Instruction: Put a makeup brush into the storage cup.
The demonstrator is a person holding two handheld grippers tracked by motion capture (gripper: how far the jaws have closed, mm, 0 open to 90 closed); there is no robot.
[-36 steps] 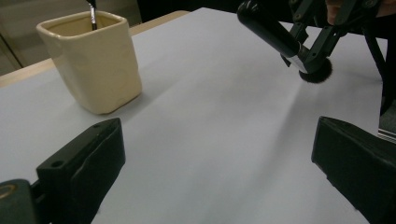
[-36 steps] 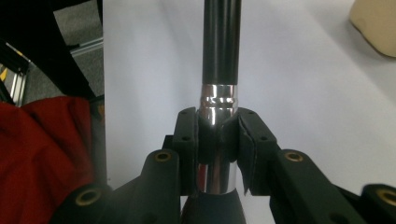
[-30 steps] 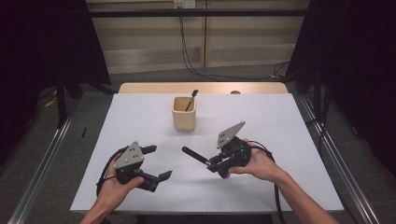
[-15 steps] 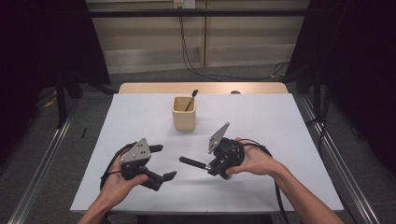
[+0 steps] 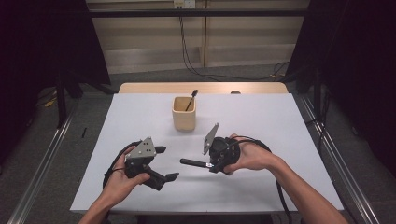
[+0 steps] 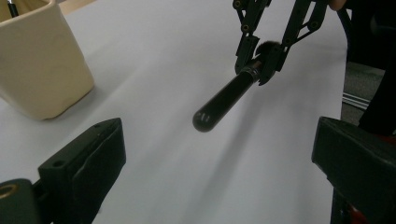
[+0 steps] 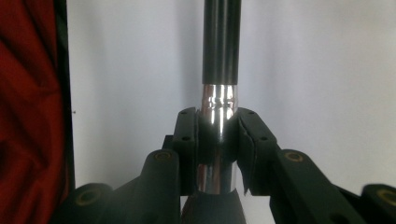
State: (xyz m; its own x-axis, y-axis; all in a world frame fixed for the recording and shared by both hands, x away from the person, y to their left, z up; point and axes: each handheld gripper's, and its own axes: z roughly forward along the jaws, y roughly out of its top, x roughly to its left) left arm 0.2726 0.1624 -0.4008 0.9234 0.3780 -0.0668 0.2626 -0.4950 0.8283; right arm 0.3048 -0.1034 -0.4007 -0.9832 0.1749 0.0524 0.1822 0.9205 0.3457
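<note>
The right gripper (image 5: pixel 211 164) was clenched on a black brush (image 5: pixel 194 163), its jaws pinching the shiny metal collar where the handle began, as the right gripper view made plain (image 7: pixel 219 135). The brush's dark handle stuck out level toward the left, just above the desk (image 5: pixel 280 121), with its rounded end pointing at the left gripper (image 5: pixel 163 163). That gripper sat near the person on the left part of the desk, its jaws released and spread wide with nothing between them; in the left gripper view the brush handle (image 6: pixel 224 100) hung beyond the gap. Farther back, near the desk's middle, stood a beige cup (image 5: pixel 184 113) holding another dark-handled tool (image 5: pixel 190 100) that leaned out over its rim.
</note>
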